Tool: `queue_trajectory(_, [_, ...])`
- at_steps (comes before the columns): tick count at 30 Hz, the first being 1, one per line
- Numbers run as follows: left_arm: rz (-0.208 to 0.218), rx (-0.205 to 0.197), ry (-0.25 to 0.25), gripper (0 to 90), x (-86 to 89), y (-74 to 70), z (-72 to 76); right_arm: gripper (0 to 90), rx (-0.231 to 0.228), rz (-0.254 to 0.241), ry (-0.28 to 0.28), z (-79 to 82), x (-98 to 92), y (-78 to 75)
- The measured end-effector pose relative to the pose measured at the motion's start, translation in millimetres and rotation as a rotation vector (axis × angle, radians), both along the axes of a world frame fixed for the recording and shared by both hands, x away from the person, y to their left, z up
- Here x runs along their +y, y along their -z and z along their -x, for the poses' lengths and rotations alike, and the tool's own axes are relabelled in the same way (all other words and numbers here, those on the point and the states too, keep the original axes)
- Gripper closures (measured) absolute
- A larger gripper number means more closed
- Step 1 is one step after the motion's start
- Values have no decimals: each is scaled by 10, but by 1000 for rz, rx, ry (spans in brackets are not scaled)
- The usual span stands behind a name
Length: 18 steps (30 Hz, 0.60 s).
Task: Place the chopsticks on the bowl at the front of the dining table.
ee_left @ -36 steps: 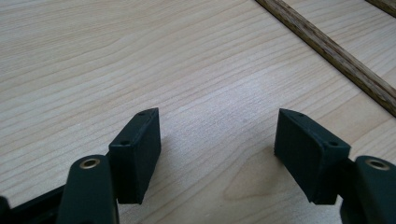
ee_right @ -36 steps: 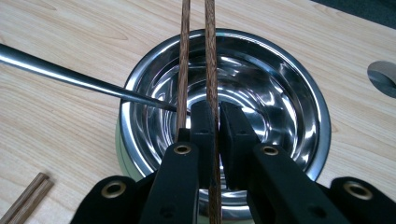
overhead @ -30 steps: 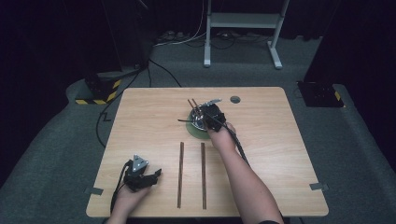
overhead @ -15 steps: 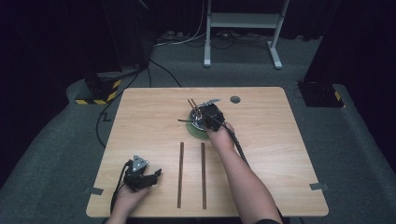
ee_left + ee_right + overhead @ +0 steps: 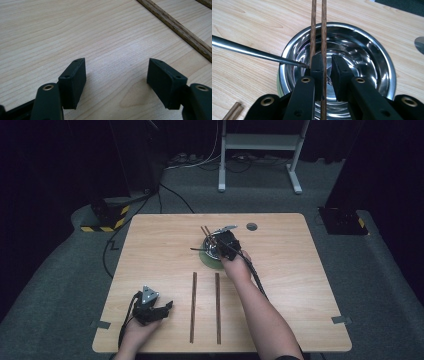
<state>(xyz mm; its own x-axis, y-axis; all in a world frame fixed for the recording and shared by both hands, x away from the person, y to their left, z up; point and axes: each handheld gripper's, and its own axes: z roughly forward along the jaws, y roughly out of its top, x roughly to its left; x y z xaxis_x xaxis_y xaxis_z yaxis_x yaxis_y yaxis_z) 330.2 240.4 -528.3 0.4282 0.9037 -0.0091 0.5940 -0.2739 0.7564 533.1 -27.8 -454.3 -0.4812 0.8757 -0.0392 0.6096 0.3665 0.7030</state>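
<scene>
1. Tongs on the right [image 5: 326, 65] are hanging over the steel bowl [image 5: 367, 50], their jaws nearly together; one of two dark wooden sticks [image 5: 323, 30] is running through the narrow gap between them and the other is lying just outside the left jaw, so whether either is truly being pinched is something I cannot tell

2. Risk lies in that uneven hold: if the jaws are catching one stick alone, the other is likely to be sliding free and dropping into the bowl or onto the table [image 5: 300, 270]

3. Sticks are lying close to a thin metal rod [image 5: 249, 51] resting across the bowl's rim; any lift or twist is liable to be knocking it off or tipping the bowl on the green mat [image 5: 210, 262] under it

4. Tongs on the left [image 5: 116, 75] are sitting low over bare table with jaws wide apart, gripping nothing, near two longer wooden strips [image 5: 193, 307] and well apart from the bowl, so offering it no steadying
</scene>
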Motion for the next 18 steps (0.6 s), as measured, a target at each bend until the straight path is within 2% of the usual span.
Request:
queue_trajectory(6, [0,3,6,323,1,-1,-3,790,-28,12,-8,147,-121,-26])
queue_trajectory(12, [-2,-1,-2,339,2,-2,-2,779,-116,30,-23,394,-369,51])
queue_trajectory(18, [3,-13,4,410,-9,-2,29,799,-173,-67,2,676,-694,210])
